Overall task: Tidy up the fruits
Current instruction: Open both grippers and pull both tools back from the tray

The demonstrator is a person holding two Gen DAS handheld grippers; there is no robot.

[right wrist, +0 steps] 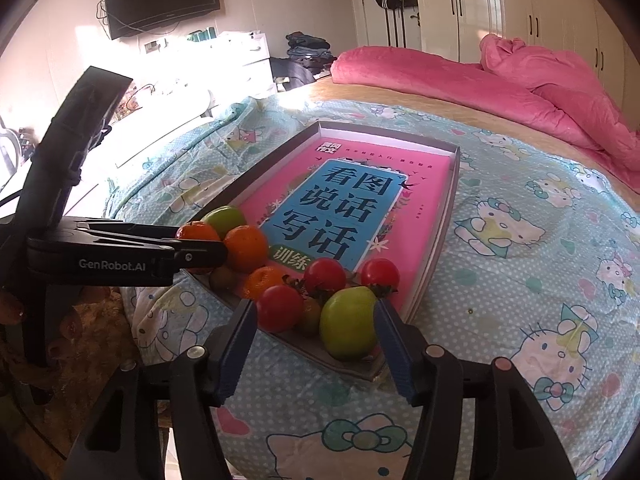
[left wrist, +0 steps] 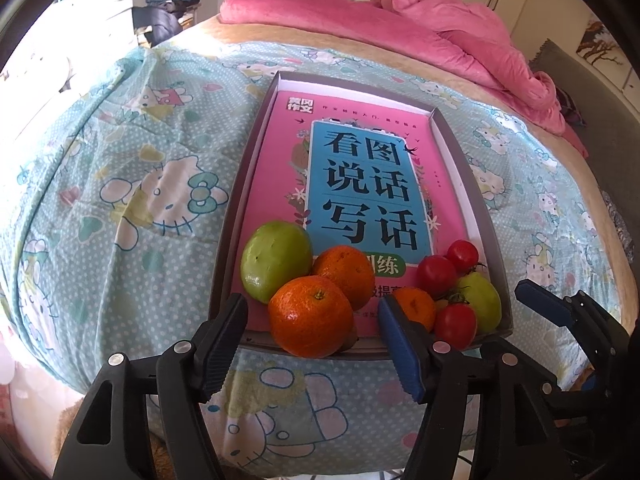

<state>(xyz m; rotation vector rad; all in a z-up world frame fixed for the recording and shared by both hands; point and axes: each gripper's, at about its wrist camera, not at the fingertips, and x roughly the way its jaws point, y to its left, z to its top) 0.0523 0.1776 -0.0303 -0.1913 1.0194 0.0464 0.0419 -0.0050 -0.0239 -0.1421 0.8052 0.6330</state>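
1. Ahead of both tongs, a shallow grey tray [left wrist: 460,148] lies on the bedspread [left wrist: 120,184], with a pink book [left wrist: 360,168] flat inside it.
2. Fruit crowds the tray's near end: a green fruit [left wrist: 276,266], two oranges [left wrist: 310,316] [left wrist: 344,272], a smaller orange [left wrist: 418,306], three tomatoes [left wrist: 436,274] and another green fruit [left wrist: 482,302].
3. Left tongs [left wrist: 312,344] hang spread wide, empty, with the nearest orange between the tips.
4. Right tongs [right wrist: 316,344] gape too, empty, a tomato [right wrist: 279,308] and a green fruit [right wrist: 348,322] between their fingers.
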